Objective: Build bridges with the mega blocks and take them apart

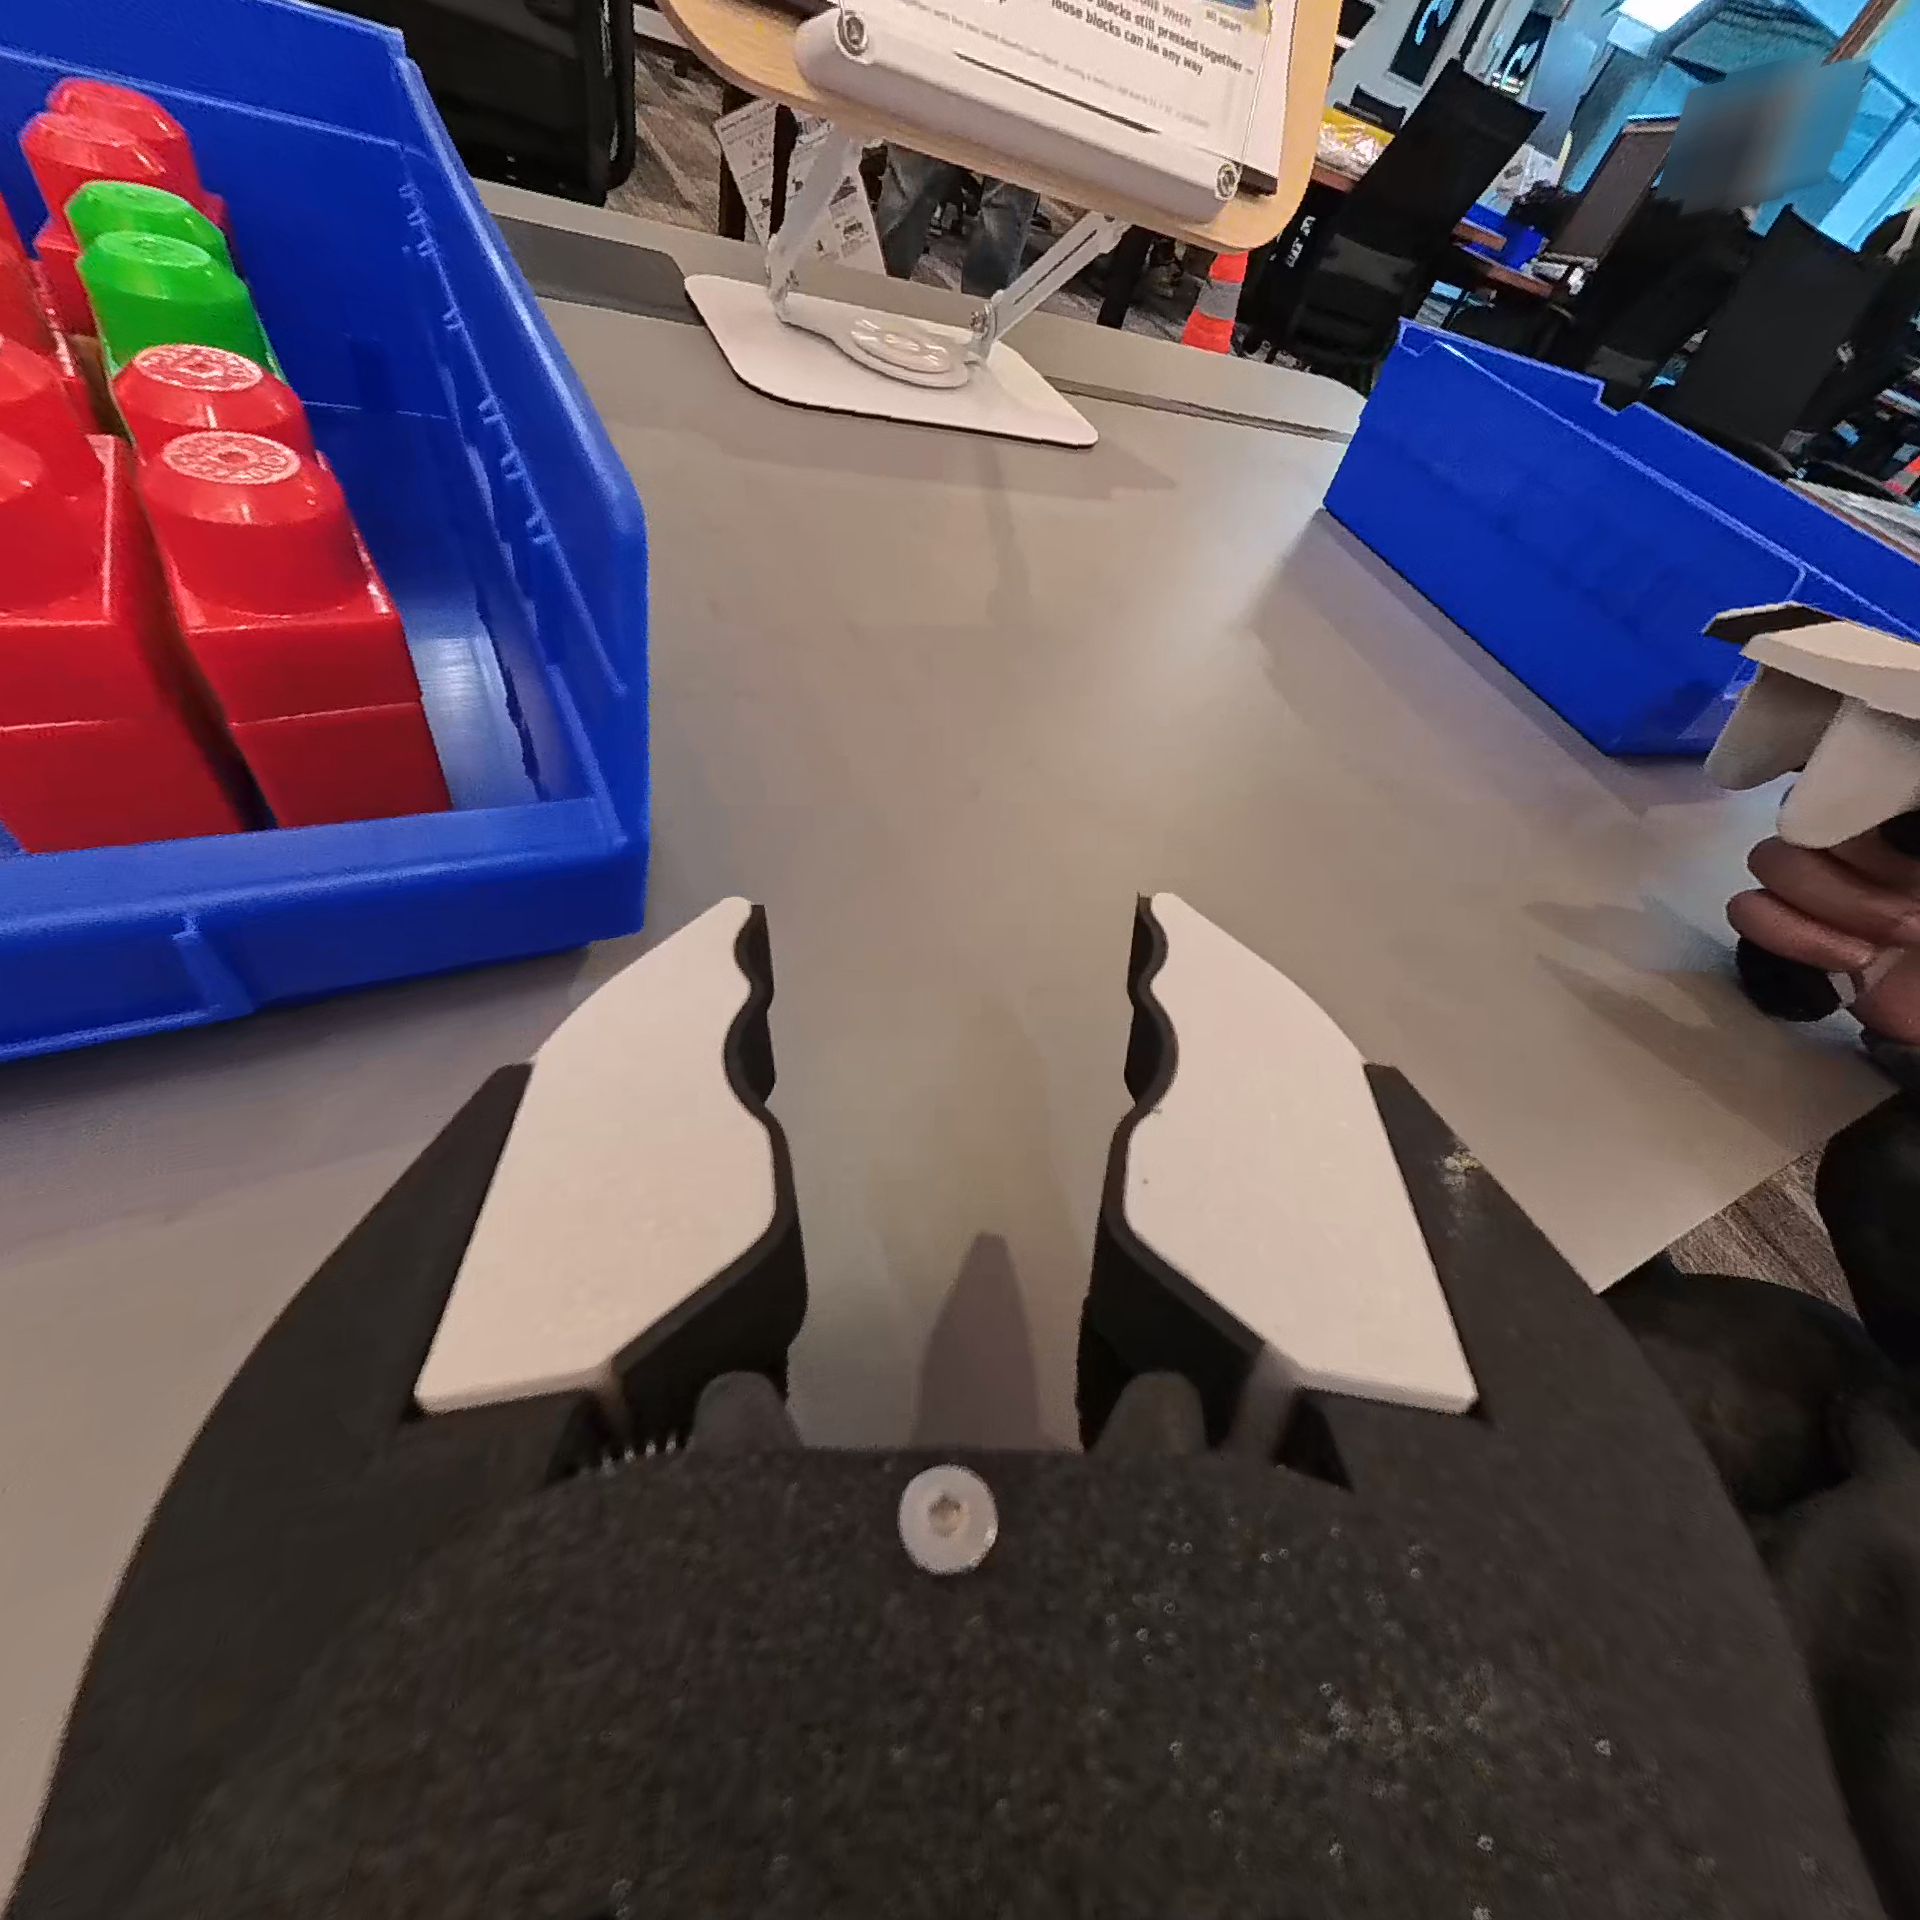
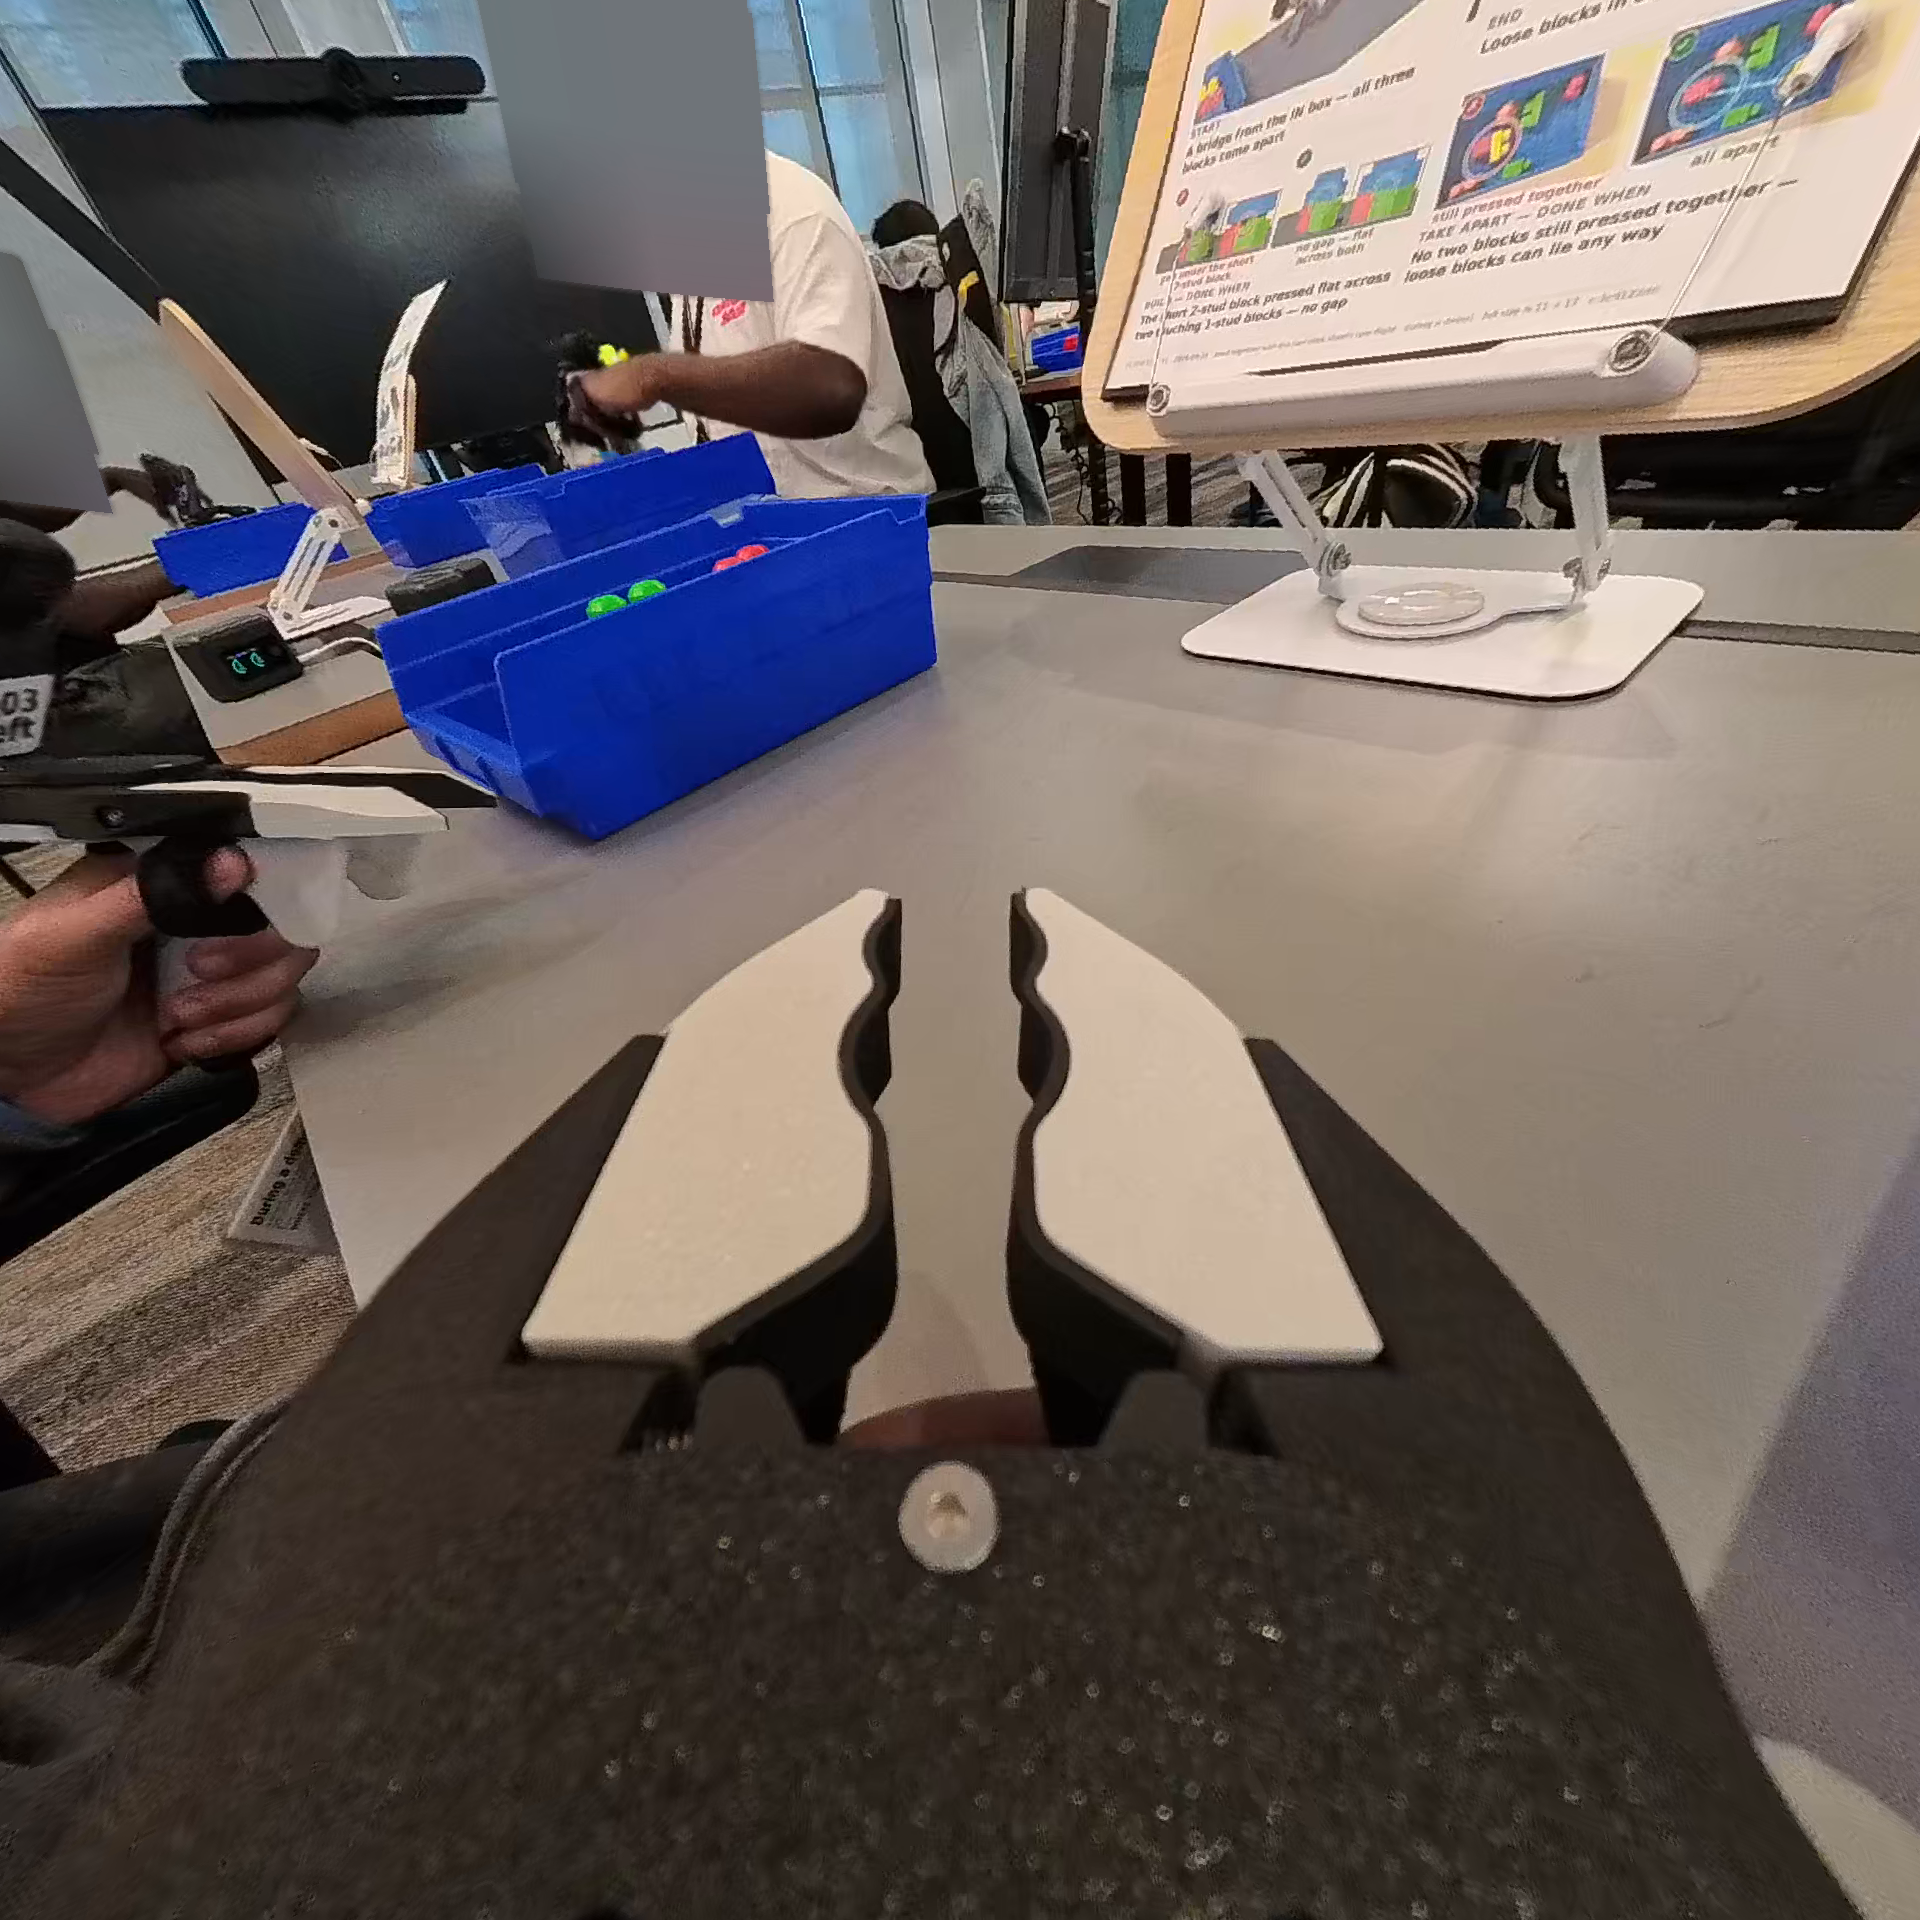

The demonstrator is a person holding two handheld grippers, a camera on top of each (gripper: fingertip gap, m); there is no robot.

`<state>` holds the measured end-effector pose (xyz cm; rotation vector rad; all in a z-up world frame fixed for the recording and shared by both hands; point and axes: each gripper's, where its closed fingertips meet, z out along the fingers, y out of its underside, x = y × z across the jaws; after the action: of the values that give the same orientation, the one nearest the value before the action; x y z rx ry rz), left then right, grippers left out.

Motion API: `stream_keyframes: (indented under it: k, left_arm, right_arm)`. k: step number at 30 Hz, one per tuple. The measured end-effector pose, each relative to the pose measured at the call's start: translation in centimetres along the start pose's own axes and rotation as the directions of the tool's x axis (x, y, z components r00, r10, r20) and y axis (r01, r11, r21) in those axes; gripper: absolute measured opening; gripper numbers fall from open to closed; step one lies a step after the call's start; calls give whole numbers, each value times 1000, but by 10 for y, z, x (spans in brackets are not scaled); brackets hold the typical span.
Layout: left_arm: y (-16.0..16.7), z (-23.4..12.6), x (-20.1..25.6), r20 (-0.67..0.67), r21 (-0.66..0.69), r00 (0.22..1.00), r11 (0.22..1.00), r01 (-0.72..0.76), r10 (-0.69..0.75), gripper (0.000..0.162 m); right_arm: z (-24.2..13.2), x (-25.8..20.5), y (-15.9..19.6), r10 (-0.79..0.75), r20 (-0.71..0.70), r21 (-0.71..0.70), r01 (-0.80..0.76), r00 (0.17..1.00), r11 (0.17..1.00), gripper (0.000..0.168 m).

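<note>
Tools at rest above the grey table (image 1: pixel 935 644), neither holding anything. My left tool (image 1: pixel 951 914) hovers over bare table surface with its two fingers spread well apart. My right tool (image 2: pixel 954 904) also hangs over bare surface, its fingers drawn closer but with a clear narrow gap between them, nothing clamped.

Blocks: the red mega blocks (image 1: pixel 270 582) and the green mega blocks (image 1: pixel 156 281) stand packed together, studs up, inside the blue bin (image 1: pixel 499 520) toward the table's left edge, just beside my left tool. In the right wrist view the same bin (image 2: pixel 675 686) shows only the green and red stud tops above its wall.

Second blue bin (image 1: pixel 1558 540): it sits toward the table's right edge, well apart from the first; its contents cannot be seen.

Stand: a white instruction stand (image 2: pixel 1444 623) rests near the far edge of the table, carrying a tilted wooden board with a printed sheet (image 2: pixel 1558 187).

Hands: my left hand (image 2: pixel 125 997) grips the left tool's black handle off the table's left edge; fingers of my right hand (image 1: pixel 1829 914) appear at the right edge of the left wrist view.

Background: a person in a white shirt (image 2: pixel 821 343) works at another table with more blue bins.
</note>
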<state>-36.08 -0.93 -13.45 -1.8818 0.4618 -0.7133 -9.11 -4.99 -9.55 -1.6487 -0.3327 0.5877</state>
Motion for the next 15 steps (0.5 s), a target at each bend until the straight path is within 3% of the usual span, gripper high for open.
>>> stream_keyframes:
  k: [15]
  left_arm:
    - [3, 2, 2, 3, -17, 1000, 1000, -19, 19, 65]
  right_arm:
    - [2, -5, 4, -8, 17, -31, 9, 1000, 999, 19]
